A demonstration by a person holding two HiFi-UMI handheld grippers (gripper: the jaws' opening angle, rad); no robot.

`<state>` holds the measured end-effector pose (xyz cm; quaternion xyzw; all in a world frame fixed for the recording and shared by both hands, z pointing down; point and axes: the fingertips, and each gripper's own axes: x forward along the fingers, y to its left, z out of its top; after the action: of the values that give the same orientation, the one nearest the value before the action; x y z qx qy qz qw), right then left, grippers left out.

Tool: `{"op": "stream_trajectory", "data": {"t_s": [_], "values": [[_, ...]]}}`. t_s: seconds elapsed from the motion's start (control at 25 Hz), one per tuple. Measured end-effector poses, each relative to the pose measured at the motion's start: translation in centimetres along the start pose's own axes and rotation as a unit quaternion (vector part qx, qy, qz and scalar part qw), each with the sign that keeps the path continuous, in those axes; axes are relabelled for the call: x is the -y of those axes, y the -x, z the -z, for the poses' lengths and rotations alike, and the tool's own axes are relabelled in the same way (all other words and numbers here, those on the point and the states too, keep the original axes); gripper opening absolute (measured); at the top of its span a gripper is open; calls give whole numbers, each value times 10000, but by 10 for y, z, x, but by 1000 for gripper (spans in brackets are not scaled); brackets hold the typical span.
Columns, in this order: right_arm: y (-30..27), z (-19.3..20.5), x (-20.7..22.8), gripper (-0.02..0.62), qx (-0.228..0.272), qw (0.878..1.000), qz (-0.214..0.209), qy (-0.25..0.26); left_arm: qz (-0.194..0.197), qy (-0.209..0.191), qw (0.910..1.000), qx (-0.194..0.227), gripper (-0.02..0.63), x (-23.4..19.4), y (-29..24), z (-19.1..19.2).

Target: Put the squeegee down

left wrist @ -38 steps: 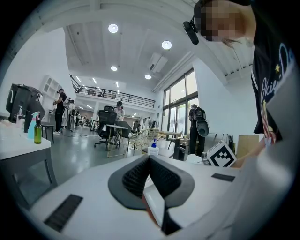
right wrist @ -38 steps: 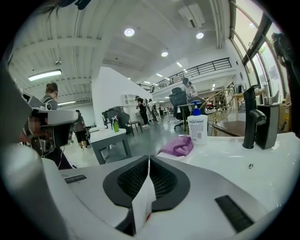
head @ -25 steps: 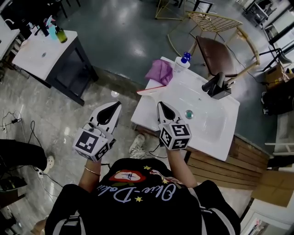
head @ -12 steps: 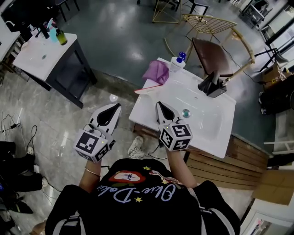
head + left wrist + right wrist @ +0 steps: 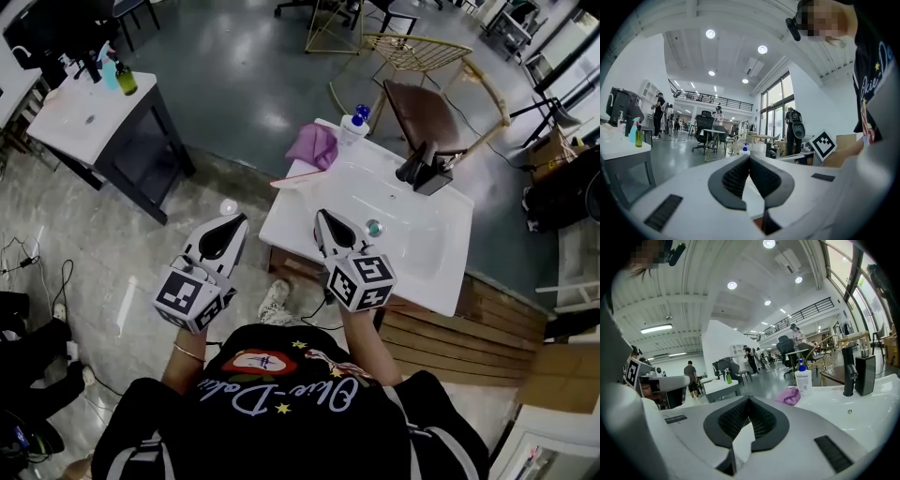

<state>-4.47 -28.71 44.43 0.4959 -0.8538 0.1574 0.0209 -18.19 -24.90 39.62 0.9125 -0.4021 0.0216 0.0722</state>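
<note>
Nearest me, the person is holding both tools out. The left gripper (image 5: 234, 225) is hanging over the floor with its jaws pressed together on nothing. The right gripper (image 5: 324, 221) is sitting over the near rim of the sink (image 5: 422, 234), likewise closed and empty.

Farther left, the squeegee (image 5: 292, 180) is lying on the sink's left edge, just short of the cloth (image 5: 314, 145); I'd judge it already put down. It is poking past the rim, so a brushing gripper could tip it to the floor.

Only the head view is showing it. The right gripper view is showing the cloth, the bottle (image 5: 803, 377) and the tap (image 5: 849, 371) instead.
</note>
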Motion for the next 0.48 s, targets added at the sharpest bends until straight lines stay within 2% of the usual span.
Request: {"op": "stream_trajectory", "data": {"t_s": [0.48], "values": [[28, -20, -16, -6, 264, 9995, -135, 118, 108, -39, 9999, 50, -6, 22, 11, 0]]}}
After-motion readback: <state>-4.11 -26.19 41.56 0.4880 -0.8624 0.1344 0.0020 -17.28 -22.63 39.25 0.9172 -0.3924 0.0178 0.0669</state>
